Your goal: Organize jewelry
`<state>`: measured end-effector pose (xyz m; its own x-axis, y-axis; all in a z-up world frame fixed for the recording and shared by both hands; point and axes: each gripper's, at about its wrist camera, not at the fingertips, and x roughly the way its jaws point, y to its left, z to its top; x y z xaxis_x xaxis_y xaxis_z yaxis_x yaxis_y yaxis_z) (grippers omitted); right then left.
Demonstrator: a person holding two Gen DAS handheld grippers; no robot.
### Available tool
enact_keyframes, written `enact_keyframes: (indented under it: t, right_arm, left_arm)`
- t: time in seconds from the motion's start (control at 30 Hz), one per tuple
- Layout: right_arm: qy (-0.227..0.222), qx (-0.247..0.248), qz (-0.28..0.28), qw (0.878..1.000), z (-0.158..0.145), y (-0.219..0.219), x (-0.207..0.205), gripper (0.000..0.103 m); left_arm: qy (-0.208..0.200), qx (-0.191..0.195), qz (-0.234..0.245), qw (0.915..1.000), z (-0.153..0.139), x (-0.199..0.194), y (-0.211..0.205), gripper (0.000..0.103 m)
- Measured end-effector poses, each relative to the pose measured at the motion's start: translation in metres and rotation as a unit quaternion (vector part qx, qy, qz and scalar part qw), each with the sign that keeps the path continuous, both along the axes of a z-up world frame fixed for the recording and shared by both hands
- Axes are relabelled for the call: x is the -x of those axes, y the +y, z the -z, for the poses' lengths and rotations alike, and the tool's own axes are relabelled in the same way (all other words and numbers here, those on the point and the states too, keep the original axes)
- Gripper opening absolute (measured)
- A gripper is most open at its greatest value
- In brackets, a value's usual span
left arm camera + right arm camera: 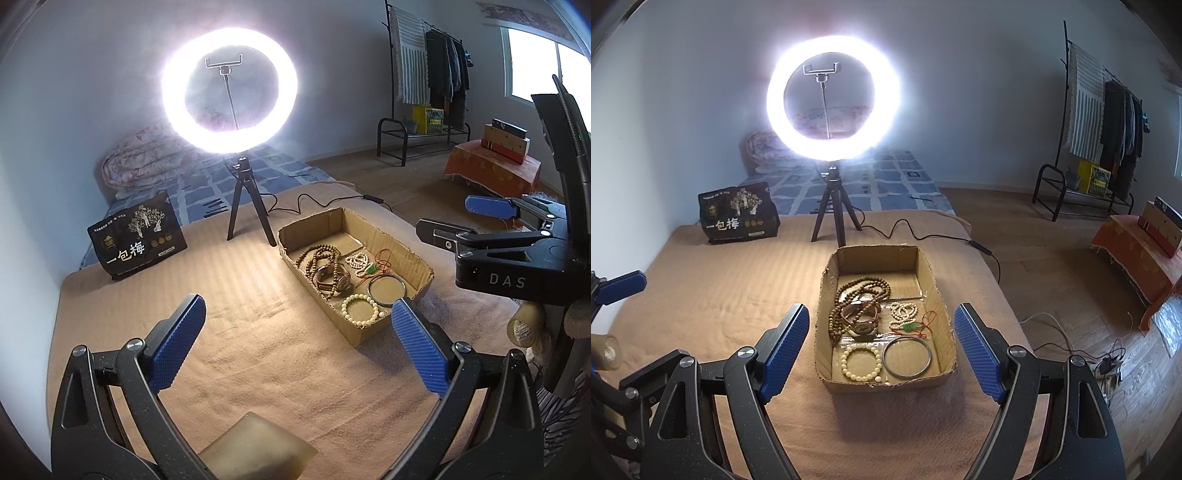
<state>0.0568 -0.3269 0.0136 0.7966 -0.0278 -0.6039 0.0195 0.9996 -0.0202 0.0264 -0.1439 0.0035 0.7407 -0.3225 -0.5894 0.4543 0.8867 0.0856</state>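
Observation:
A shallow cardboard box [827, 354] [421, 278] sits on a tan blanket and holds the jewelry: brown wooden beads [864, 286] [317, 254], a watch [862, 325] [332, 278], a small white bead string [903, 312] [358, 262], a green pendant on red cord [916, 326] [373, 271], a cream bead bracelet [860, 362] [364, 308] and a metal bangle [907, 358] [386, 291]. My right gripper [882, 347] is open, above the box's near end. My left gripper [295, 339] is open and empty, left of the box.
A lit ring light on a tripod [833, 206] [245, 218] stands behind the box, its cable [923, 236] trailing right. A black snack bag [738, 218] [138, 234] stands at the back left. The blanket's right edge drops to a wooden floor [1052, 266].

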Motion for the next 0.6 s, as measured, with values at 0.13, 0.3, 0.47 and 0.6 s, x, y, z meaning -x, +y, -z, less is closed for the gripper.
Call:
enact_keyframes:
  t: [0.13, 0.3, 0.47, 0.6]
  right_arm:
    - [0.000, 0.000, -0.001, 1.000, 0.0003, 0.0004, -0.0001, 0.081]
    - [0.002, 0.000, -0.004, 1.000, 0.0008, 0.0013, -0.0006, 0.081]
    - [0.001, -0.001, -0.002, 1.000, 0.0006, 0.0009, -0.0007, 0.081]
    - [0.002, -0.003, -0.001, 1.000, 0.0008, 0.0001, -0.0007, 0.081]
  left_arm:
    - [0.000, 0.000, 0.000, 1.0000, 0.0005, -0.0006, -0.0002, 0.102]
    - [0.001, -0.001, 0.001, 1.0000, 0.0002, -0.0014, -0.0006, 0.102]
    - [0.002, -0.003, 0.000, 1.0000, 0.0008, -0.0015, -0.0006, 0.102]
    - [0.002, -0.002, -0.002, 1.0000, 0.0008, -0.0015, 0.0000, 0.102]
